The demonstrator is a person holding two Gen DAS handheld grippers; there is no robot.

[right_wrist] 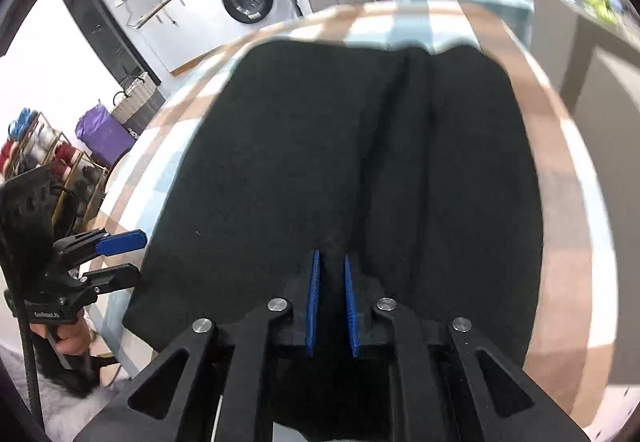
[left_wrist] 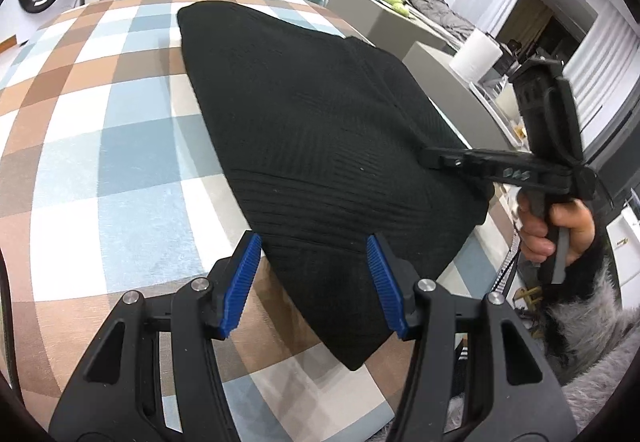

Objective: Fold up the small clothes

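My two tongs work a black knitted garment (left_wrist: 320,129) spread on a checked tablecloth (left_wrist: 100,145), ready for a fold.

In the right wrist view, my right tongs (right_wrist: 331,282) sit low in the centre of the frame, their blue pads nearly closed, pinching a small ridge of the black knit at the near hem. In the left wrist view, my left tongs (left_wrist: 314,254) stand half open at the bottom of the frame, astride the garment's near corner, pads not pressing on it. The garment fills the middle of both views, with a lengthwise crease right of centre. To fold well, I judge the left should close on its corner before lifting, so both sides rise together and the hem stays straight.
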